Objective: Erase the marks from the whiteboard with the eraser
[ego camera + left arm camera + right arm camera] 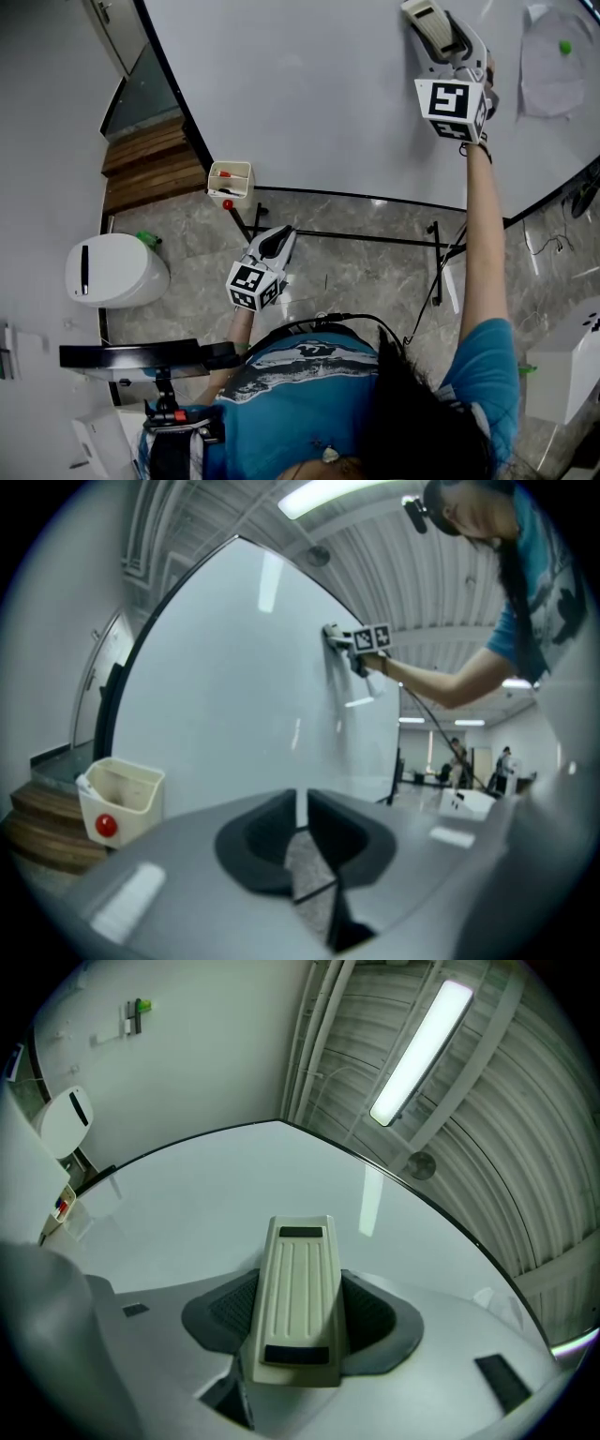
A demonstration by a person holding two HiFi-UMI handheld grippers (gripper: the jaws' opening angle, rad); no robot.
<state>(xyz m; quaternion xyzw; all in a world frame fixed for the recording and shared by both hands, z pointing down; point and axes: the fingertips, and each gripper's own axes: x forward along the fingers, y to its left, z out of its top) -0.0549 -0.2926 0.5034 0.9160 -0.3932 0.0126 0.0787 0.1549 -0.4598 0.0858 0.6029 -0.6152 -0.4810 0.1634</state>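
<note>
A white rounded bin [114, 270] stood on the floor at the far left, with a black slot but no writing that could be read. Right of it, a small cream box [230, 180] hung at the whiteboard's lower edge; something red sat in it, too small to identify.

The left gripper [274, 242] was held low and close to the body on a bent arm, pointing toward that box. Its jaws stood together with only a thin slit between them and held nothing. Its cube bore black-and-white square markers, not letters.

The whiteboard [328, 94] filled the upper middle, with its top cut off in the head view.

The right arm reached straight out, bare below a blue sleeve, and carried the right gripper [433, 33] up against the board's upper right. Its jaws were clamped on the cream ribbed eraser [295, 1302], which lay lengthwise between them and pointed at the board. The wiping face was hidden, so contact with the board could not be confirmed.

At the far right, a sheet of paper [551, 70] hung under a green magnet [564, 46]; any print on it was illegible.
</note>
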